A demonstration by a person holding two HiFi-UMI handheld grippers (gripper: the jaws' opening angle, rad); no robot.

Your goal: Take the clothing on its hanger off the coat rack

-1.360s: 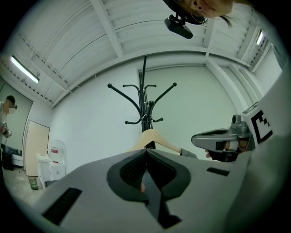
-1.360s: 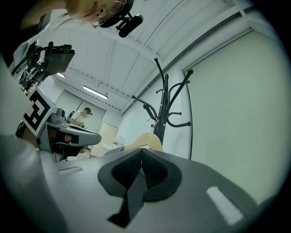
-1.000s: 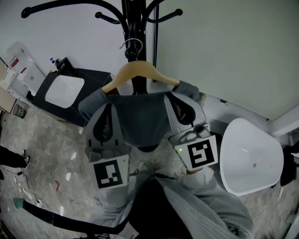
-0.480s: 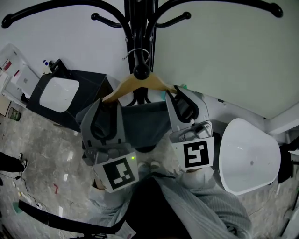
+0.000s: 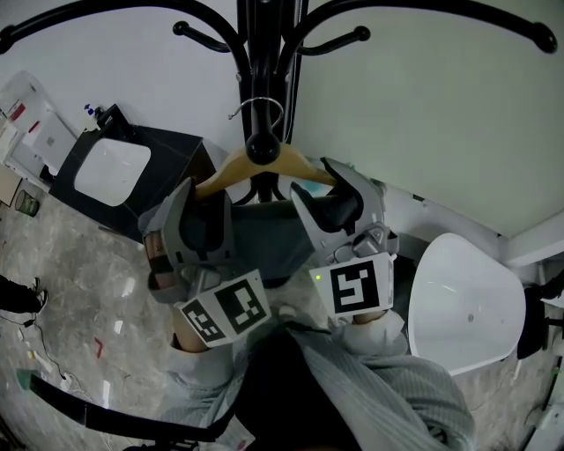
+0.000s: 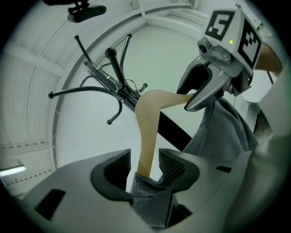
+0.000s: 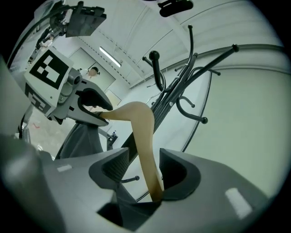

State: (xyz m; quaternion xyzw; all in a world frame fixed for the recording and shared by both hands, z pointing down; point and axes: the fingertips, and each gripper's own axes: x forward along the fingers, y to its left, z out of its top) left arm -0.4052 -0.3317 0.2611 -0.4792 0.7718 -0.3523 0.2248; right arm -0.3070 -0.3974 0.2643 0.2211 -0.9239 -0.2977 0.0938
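A wooden hanger (image 5: 231, 169) carries a grey garment (image 5: 264, 236), and its wire hook (image 5: 262, 110) sits over a knobbed peg (image 5: 261, 146) of the black coat rack (image 5: 264, 44). My left gripper (image 5: 201, 231) straddles the hanger's left arm (image 6: 148, 127). Its jaws are opening, and garment cloth (image 6: 148, 195) is bunched between them. My right gripper (image 5: 339, 201) straddles the other arm (image 7: 144, 141). Its jaws are opening too, with gaps on both sides of the wood. In each gripper view, left gripper (image 6: 144, 160) and right gripper (image 7: 144, 167), the opposite gripper shows at the hanger's far end.
A black bin with a white lid (image 5: 110, 167) stands at the left by the wall. A white moulded seat (image 5: 467, 304) is at the right. The rack's curved arms (image 5: 106, 19) spread overhead. A person's grey sleeves (image 5: 370, 379) fill the bottom of the head view.
The hanger has risen and its hook now sits over the rack's knobbed peg. Both grippers, shut on the hanger's arms before, have loosened, and the left one has tilted.
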